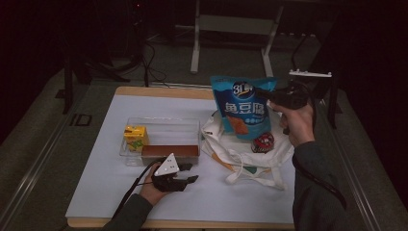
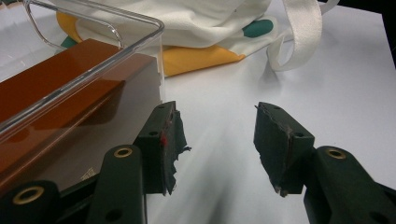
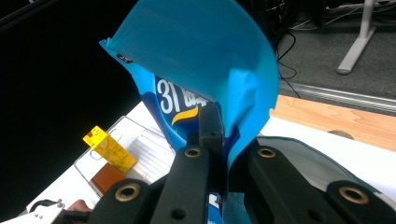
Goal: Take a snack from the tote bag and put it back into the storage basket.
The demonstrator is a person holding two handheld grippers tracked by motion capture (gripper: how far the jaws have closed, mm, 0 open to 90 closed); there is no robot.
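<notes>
While right gripper [image 1: 269, 96] clamps blue bag [image 1: 243, 106] | left gripper [image 1: 190, 173] released | tray [image 1: 163, 126]: yellow carton [image 1: 135, 137], brown box [image 1: 169, 150]

The blue snack bag [image 1: 244, 107] hangs upright in the air above the white tote bag [image 1: 240, 156], clear of the table, held by its upper right edge. It is a glossy, puffy pouch with a crimped top seam, a round "31" logo near the top, large white Chinese characters across the middle and an orange picture of the food lower down. Its printed front faces the high camera, tilted slightly. In the right gripper view the snack bag [image 3: 196, 60] curls over, its plain blue back bulging outward and the edge creased where it is pinched.
</notes>
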